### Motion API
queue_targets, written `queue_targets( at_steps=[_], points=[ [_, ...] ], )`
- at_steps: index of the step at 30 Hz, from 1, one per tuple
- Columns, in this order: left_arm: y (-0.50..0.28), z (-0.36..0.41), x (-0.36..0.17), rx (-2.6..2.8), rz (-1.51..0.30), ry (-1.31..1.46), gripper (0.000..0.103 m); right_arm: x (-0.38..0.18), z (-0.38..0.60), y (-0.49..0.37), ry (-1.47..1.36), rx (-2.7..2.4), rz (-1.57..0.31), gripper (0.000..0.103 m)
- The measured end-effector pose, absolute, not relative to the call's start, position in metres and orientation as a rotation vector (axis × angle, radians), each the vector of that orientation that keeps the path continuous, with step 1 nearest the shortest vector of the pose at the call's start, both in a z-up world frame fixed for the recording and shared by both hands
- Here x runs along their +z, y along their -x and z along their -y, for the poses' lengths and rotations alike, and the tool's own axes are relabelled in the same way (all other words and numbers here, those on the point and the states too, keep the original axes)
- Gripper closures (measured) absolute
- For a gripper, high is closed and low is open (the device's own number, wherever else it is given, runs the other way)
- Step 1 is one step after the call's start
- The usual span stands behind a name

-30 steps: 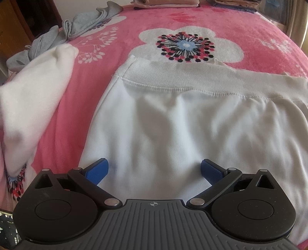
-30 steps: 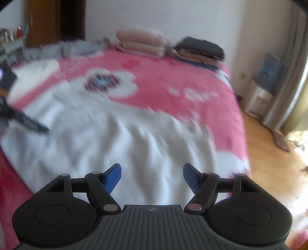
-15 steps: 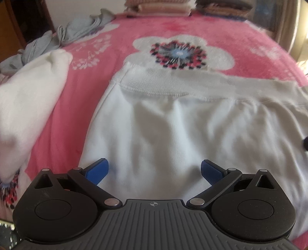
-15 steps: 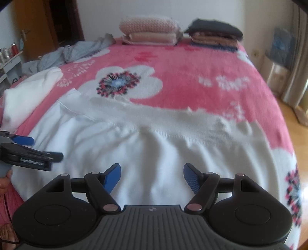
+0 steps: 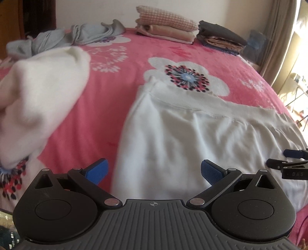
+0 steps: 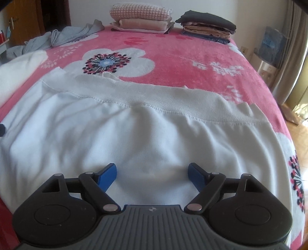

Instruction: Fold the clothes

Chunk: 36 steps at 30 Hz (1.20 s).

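Both grippers spread wide, empty: left gripper [image 5: 153,171] low over the white garment's [image 5: 192,138] near-left edge, right gripper [image 6: 153,174] low over its near middle. Garment lies flat across the near half of the pink blanket [image 6: 173,50], ribbed band on the far side

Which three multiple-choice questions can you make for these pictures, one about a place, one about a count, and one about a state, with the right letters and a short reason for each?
1. Where does the white garment lie?
A. on the pink bedspread
B. on the floor
C. on a chair

2. How many folded stacks stand at the far end of the bed?
A. one
B. two
C. four

3. How is the right gripper?
A. shut on cloth
B. open, holding nothing
C. out of view

Answers:
1. A, pink bedspread shows around it.
2. B, a checked stack and a dark stack.
3. B, its fingers stand apart over the garment.
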<state>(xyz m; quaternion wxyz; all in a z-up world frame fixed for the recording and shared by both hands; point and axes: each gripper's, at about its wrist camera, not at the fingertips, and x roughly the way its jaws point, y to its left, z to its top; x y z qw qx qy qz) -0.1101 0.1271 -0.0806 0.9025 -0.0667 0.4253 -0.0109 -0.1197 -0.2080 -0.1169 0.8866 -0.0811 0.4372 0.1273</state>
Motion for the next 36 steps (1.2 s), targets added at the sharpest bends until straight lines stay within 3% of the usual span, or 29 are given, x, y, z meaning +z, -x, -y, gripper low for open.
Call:
queue_targets(
  at_steps=[12, 21, 28, 36],
  points=[
    [0.083, -0.165, -0.102, -0.117, -1.002, 0.357, 0.000, -0.118, 0.205, 0.119, 0.167, 0.259, -0.903, 0.016],
    [0.074, -0.168, -0.107, -0.276, -1.025, 0.386, 0.010, -0.119, 0.204, 0.119, 0.167, 0.254, -0.905, 0.015],
    [0.052, -0.173, -0.111, -0.272, -0.961, 0.427, 0.025, -0.120, 0.204, 0.118, 0.164, 0.254, -0.902, 0.012],
    [0.020, -0.170, -0.119, -0.275, -0.905, 0.413, 0.026, -0.119, 0.205, 0.118, 0.155, 0.257, -0.903, 0.012]
  ],
)
